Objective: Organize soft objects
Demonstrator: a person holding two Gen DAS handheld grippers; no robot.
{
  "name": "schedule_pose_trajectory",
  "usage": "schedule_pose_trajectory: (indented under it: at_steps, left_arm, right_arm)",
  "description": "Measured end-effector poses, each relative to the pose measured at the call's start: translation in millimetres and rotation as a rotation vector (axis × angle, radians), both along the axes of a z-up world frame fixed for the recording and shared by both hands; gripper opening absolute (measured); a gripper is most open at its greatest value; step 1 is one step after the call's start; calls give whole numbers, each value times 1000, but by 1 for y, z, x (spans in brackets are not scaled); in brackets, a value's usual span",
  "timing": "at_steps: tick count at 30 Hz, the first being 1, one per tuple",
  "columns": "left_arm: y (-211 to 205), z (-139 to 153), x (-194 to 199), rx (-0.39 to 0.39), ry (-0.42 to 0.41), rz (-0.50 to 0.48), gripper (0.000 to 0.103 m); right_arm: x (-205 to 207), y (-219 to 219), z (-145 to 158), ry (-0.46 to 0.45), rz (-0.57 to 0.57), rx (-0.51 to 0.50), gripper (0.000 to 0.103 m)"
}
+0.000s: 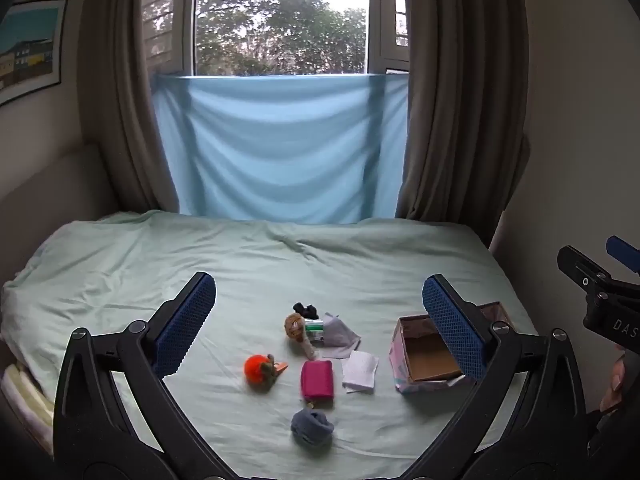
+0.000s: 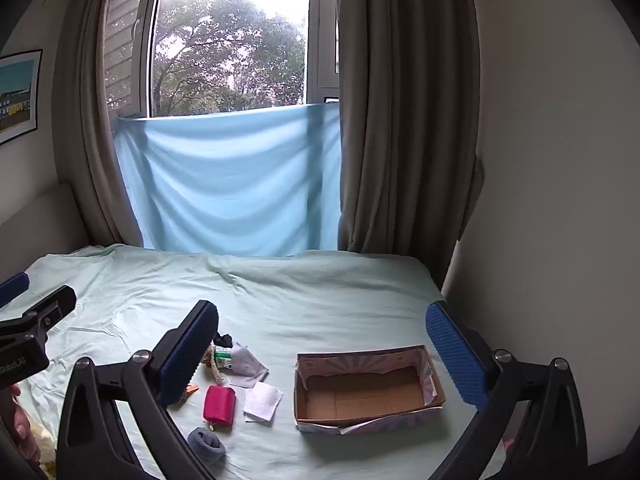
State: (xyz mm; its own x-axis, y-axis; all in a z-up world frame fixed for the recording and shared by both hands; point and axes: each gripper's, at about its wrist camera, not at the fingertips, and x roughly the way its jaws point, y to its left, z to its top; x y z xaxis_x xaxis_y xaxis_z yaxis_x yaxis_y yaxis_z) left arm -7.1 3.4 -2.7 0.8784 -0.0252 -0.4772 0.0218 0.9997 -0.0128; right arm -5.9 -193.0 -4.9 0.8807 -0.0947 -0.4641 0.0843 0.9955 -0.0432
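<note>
Pale green bedding (image 1: 280, 264) stretches toward a window hung with blue cloth (image 1: 276, 148), and on it my soft things lie in a loose cluster: a pink pouch (image 1: 317, 380), a rolled grey sock (image 1: 312, 428), an orange plush toy (image 1: 260, 368), a white cloth (image 1: 360, 370) and a small heap of mixed bits behind them. Just to their right sits an open cardboard box (image 2: 366, 390), bare inside. I hold my left gripper (image 1: 318, 312) and right gripper (image 2: 322, 336) above the bed, both spread wide and gripping nothing.

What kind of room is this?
Most likely a bedroom: a bed with a pale green sheet, curtains framing a window, and a framed picture on the wall.
</note>
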Motion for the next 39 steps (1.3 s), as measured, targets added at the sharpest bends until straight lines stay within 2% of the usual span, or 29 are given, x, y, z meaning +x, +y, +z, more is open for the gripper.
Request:
schedule_pose_trajectory:
  at_steps: [39]
  left_arm:
    - [-2,0,0,1,11,12,103]
  right_arm:
    - [-1,2,-3,15,0,17,103]
